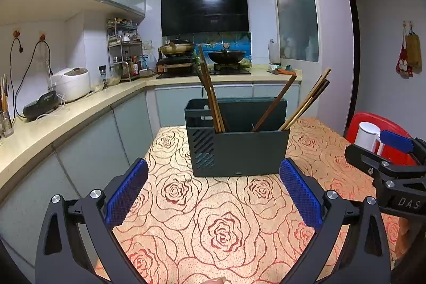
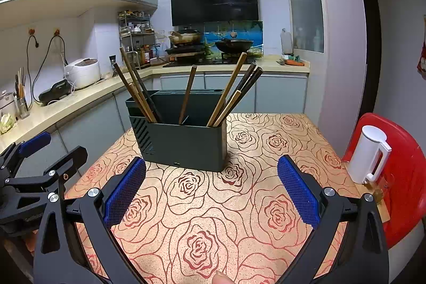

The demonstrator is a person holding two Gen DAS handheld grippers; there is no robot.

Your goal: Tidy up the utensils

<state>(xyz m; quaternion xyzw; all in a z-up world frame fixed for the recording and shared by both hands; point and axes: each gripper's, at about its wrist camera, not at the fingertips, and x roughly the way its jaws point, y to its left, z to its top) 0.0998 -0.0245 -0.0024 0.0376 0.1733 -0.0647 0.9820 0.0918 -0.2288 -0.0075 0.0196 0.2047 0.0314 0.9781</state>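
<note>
While both of your grippers hover low over the table [image 1: 239,230], neither one holds anything. Your left gripper [image 1: 214,190] has its blue pads [image 1: 127,193] spread wide, and your right gripper [image 2: 211,188] is spread just as wide, with bare rose-patterned cloth between the fingers. Your holder [image 1: 239,148] stands upright on the table ahead of both, apart from the fingers. Chopsticks [image 2: 138,92] lean in its left end, one stick [image 2: 187,92] stands near the middle, and more chopsticks [image 2: 234,92] fan out at the right end. A white kettle [image 2: 368,153] sits at the table's right edge.
</note>
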